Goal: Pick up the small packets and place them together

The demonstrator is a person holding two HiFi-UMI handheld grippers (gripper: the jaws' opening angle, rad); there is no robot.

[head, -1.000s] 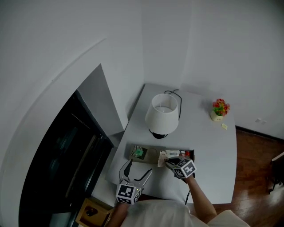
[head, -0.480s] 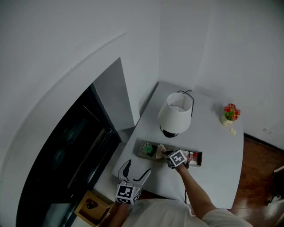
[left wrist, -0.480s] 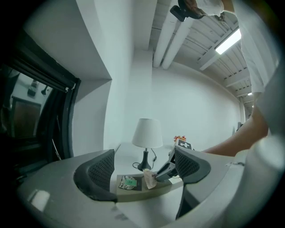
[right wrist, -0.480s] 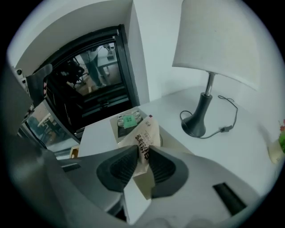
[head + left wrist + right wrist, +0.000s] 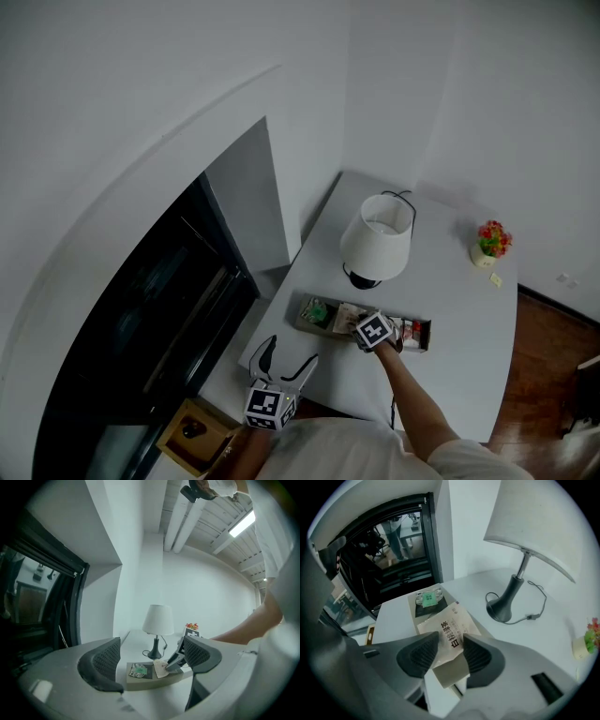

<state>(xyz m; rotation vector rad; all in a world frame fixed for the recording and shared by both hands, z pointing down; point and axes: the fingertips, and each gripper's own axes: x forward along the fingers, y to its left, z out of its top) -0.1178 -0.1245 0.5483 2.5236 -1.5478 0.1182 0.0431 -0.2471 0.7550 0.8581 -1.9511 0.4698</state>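
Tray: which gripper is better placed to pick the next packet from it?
Right. The right gripper is over the tray, jaws just opening off the white packet. The left gripper sits open at the table's near edge.

A white packet (image 5: 447, 630) with dark print lay across the middle of the tray (image 5: 423, 611). 1 silvery packet (image 5: 427, 598) with a green label lay flat at the tray's left end. Red-marked packets (image 5: 418, 330) sat at its right end.

Packet (image 5: 450, 626) partly behind right fingers (image 5: 419, 657)
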